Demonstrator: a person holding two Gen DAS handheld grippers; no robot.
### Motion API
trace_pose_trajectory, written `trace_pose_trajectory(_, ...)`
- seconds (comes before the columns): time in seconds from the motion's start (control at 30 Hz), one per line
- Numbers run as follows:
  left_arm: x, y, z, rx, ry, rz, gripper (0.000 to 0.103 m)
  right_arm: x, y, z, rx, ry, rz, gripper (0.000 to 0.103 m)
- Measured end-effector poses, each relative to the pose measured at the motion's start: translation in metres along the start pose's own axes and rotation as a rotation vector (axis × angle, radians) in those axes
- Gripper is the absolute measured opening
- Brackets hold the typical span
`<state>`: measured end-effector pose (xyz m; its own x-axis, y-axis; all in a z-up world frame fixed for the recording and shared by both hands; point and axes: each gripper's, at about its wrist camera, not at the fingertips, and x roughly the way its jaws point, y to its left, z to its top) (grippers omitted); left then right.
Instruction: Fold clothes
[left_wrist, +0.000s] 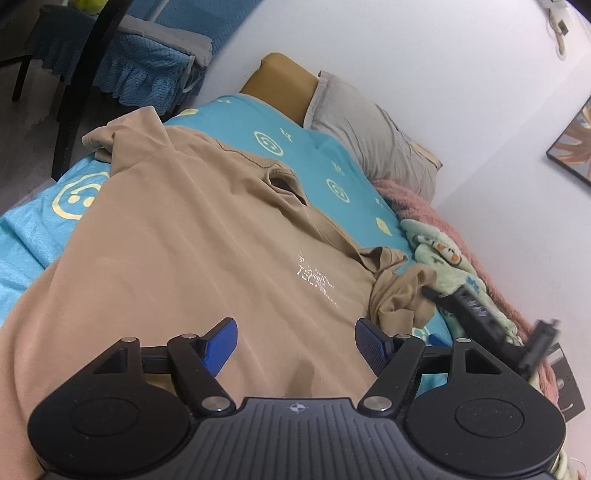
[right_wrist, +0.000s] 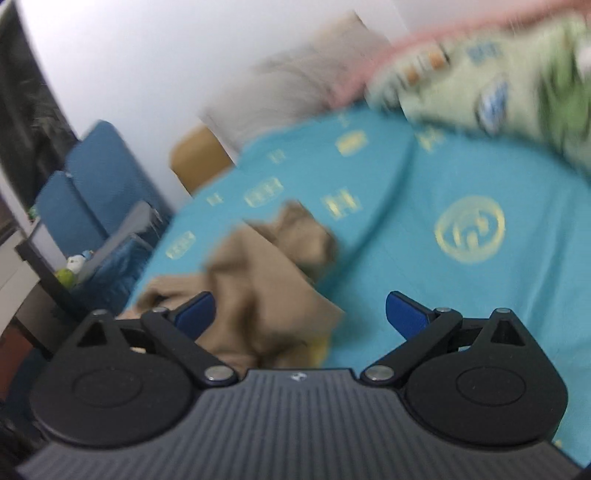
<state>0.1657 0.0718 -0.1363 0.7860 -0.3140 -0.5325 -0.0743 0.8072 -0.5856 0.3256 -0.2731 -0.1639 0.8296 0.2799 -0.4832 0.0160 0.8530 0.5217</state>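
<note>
A tan shirt (left_wrist: 184, 240) with a small white print (left_wrist: 314, 277) lies spread on a turquoise bedsheet (left_wrist: 29, 236), collar (left_wrist: 284, 181) toward the pillows. Its right sleeve (left_wrist: 399, 295) is crumpled. My left gripper (left_wrist: 295, 341) hovers open over the shirt's lower front, with nothing pinched between the blue pads (left_wrist: 221, 343). The right gripper's black frame (left_wrist: 476, 314) shows blurred beside that sleeve. In the blurred right wrist view, my right gripper (right_wrist: 299, 314) stands wide open just above the bunched tan sleeve (right_wrist: 266, 280), pads (right_wrist: 404, 314) clear of the cloth.
A grey pillow (left_wrist: 369, 125) and a tan cushion (left_wrist: 277, 81) lie at the bed's head against the white wall. A pink blanket (left_wrist: 424, 206) and a green patterned cloth (left_wrist: 443, 258) run along the wall side. A blue-covered chair (left_wrist: 140, 66) stands past the bed.
</note>
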Motion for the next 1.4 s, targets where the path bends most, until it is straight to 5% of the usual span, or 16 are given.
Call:
trace_pose_trajectory(0.07, 0.001, 0.0, -0.002, 0.008, 0.004, -0.001, 0.072, 0.016, -0.006, 0.001, 0.058, 0.041, 0.055, 0.074)
trace_pose_trajectory(0.17, 0.003, 0.0, -0.003, 0.014, 0.01, 0.003, 0.072, 0.032, 0.005, 0.005, 0.051, 0.076, 0.128, 0.019)
trace_pose_trajectory(0.27, 0.008, -0.002, -0.004, 0.024, 0.02, 0.005, 0.072, 0.023, 0.026, 0.025, -0.137, 0.041, 0.06, 0.016)
trace_pose_trajectory(0.43, 0.012, -0.005, -0.008, 0.058, 0.045, 0.019, 0.071, 0.003, 0.001, 0.079, -0.169, -0.056, -0.147, 0.011)
trace_pose_trajectory(0.5, 0.013, -0.007, -0.01, 0.075, 0.052, 0.025, 0.071, -0.004, -0.018, 0.089, -0.182, -0.11, -0.279, 0.011)
trace_pose_trajectory(0.67, 0.016, -0.011, -0.013, 0.12, 0.053, 0.041, 0.071, -0.02, -0.092, 0.087, 0.039, -0.15, -0.374, 0.02)
trace_pose_trajectory(0.73, 0.016, -0.011, -0.012, 0.124, 0.05, 0.043, 0.071, -0.025, -0.109, 0.085, 0.098, -0.143, -0.377, 0.042)
trace_pose_trajectory(0.8, 0.015, -0.011, -0.011, 0.126, 0.046, 0.046, 0.071, -0.032, -0.112, 0.081, 0.115, -0.132, -0.354, 0.098)
trace_pose_trajectory(0.83, 0.015, -0.011, -0.011, 0.126, 0.044, 0.048, 0.071, -0.039, -0.109, 0.078, 0.115, -0.135, -0.342, 0.102)
trace_pose_trajectory(0.93, 0.01, -0.013, -0.009, 0.127, 0.037, 0.052, 0.071, -0.06, -0.103, 0.07, 0.153, -0.115, -0.296, 0.103)
trace_pose_trajectory(1.13, -0.003, -0.017, -0.007, 0.135, 0.024, 0.072, 0.071, -0.076, -0.115, 0.028, 0.541, 0.026, -0.201, 0.103)
trace_pose_trajectory(1.27, -0.013, -0.017, -0.006, 0.128, 0.015, 0.082, 0.071, -0.062, -0.123, -0.01, 0.582, 0.083, -0.139, 0.103)
trace_pose_trajectory(1.4, -0.016, -0.014, -0.002, 0.113, 0.001, 0.076, 0.071, -0.054, -0.122, -0.017, 0.558, -0.043, -0.06, 0.086)
